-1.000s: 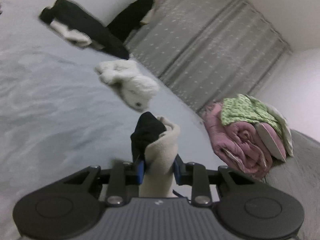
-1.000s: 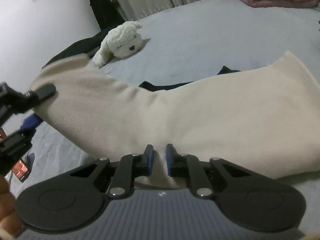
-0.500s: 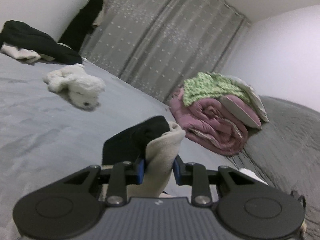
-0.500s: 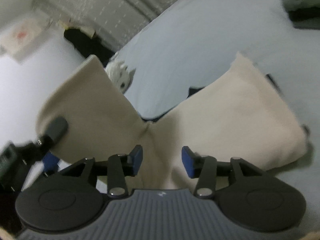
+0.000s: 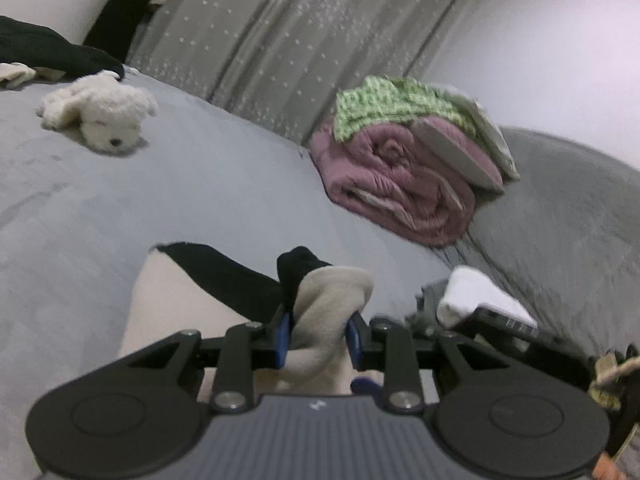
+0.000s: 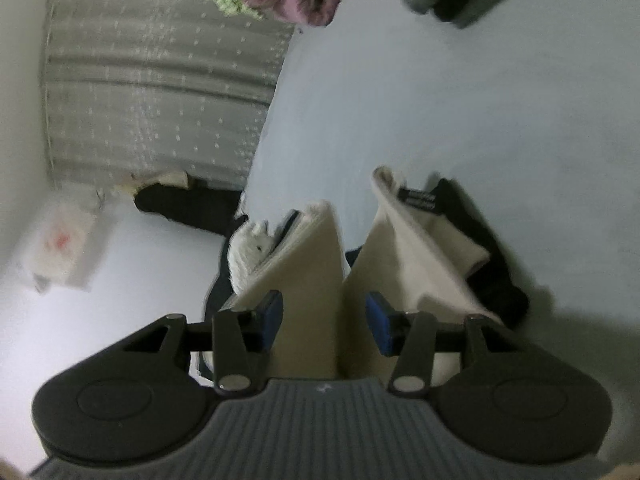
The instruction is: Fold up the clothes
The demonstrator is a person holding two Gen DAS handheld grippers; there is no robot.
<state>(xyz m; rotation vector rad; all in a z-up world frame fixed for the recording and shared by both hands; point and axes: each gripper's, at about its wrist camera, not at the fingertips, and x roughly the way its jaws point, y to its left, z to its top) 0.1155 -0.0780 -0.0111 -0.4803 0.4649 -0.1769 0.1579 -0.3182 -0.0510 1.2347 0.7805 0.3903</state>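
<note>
The wide grey bed [image 5: 208,184] carries everything here, running back to a grey dotted curtain [image 5: 288,36] and pale walls. Toward the bed's far edge, against the curtain, lies a rolled pink quilt [image 5: 404,184] with a green patterned cloth [image 5: 384,104] on top, and nearer the opposite far corner a heap of black clothing [image 5: 48,52] with a white plush dog [image 5: 100,116] just beside it. A small white folded cloth [image 5: 476,296] rests on dark items near the near edge. The task's thing, a cream fleece garment with a black lining [image 5: 332,300], hangs and drapes between the two tools, its lower part spreading over the bed's near side. The left gripper [image 5: 316,336] has its jaws clenched on a bunched corner of it, cream and black layers pinched together, so that corner lies straight ahead between the blue pads. In the right wrist view the same garment [image 6: 404,256] falls in two cream flaps forward of the right gripper [image 6: 324,316], the crease between them running straight away from the jaws along their line of sight; these jaws stand released, wide apart, with fabric passing between but unpinched. In my judgement the left gripper alone carries the cloth, and any next grasp depends on the right jaws meeting that central crease.
</note>
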